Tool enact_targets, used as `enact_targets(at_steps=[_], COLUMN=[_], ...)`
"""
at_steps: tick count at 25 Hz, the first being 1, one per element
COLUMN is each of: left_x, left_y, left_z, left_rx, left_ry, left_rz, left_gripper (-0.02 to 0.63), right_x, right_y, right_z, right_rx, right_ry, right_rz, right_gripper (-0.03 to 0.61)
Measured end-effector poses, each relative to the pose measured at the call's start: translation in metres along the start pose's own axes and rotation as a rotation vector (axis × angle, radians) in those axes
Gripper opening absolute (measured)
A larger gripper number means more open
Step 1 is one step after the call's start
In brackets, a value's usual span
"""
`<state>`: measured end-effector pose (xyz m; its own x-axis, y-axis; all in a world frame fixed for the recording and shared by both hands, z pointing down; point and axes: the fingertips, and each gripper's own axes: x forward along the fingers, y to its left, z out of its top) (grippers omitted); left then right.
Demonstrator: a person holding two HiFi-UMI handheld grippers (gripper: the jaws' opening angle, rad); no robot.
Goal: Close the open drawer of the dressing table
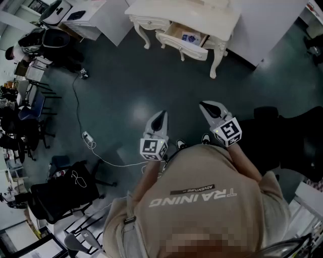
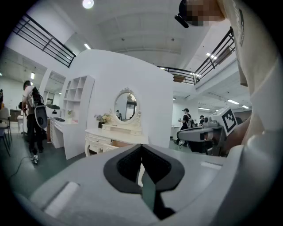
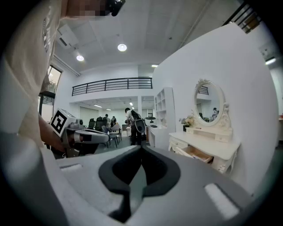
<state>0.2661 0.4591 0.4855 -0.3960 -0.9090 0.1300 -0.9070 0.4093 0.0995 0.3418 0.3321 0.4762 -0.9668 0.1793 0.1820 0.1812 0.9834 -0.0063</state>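
Underfoot, dark teal floor [image 1: 126,75] across most of the head view. Beyond it, at the top edge, tall white partition wall [image 1: 262,25], and set against it the white carved dressing table [image 1: 186,12] on curved legs, also seen in the left gripper view [image 2: 116,134] and the right gripper view [image 3: 208,143], with an oval white-framed mirror [image 3: 208,102] upright on its tabletop. Nearest the camera, beige printed shirt [image 1: 202,201] of the person holding both tools. Off to the lower left, black swivel office chair [image 1: 60,194] beside cluttered desks. Wooden-lined white drawer [image 1: 184,40] standing open, pulled out from the front of the dressing table toward the floor, its pale inside also visible from the right [image 3: 196,153]. Light grey left gripper [image 1: 160,117] held out over bare floor, well apart from the dressing table, jaws together with nothing between them [image 2: 141,152]. Light grey right gripper [image 1: 204,106] just beside it, likewise well short of the drawer, jaws pressed together and empty [image 3: 141,152]. Thin white cable [image 1: 75,101] trailing over the floor at the left, down to a white power strip [image 1: 88,137]. Inside the drawer, small blue-and-white packet [image 1: 191,37], too small to identify.
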Motion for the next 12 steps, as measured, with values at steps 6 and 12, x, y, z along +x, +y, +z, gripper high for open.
enact_targets(at_steps=[6, 12], left_x=[0.006, 0.002], left_y=[0.020, 0.048], left_z=[0.004, 0.003], left_rx=[-0.020, -0.002], left_ry=[0.008, 0.020], left_rz=[-0.042, -0.089], left_gripper=[0.008, 0.008], right_x=[0.022, 0.051], right_y=[0.013, 0.029], right_z=[-0.008, -0.001], right_rx=[0.041, 0.027], right_ry=[0.024, 0.026], right_rz=[-0.048, -0.060], right_gripper=[0.005, 0.005])
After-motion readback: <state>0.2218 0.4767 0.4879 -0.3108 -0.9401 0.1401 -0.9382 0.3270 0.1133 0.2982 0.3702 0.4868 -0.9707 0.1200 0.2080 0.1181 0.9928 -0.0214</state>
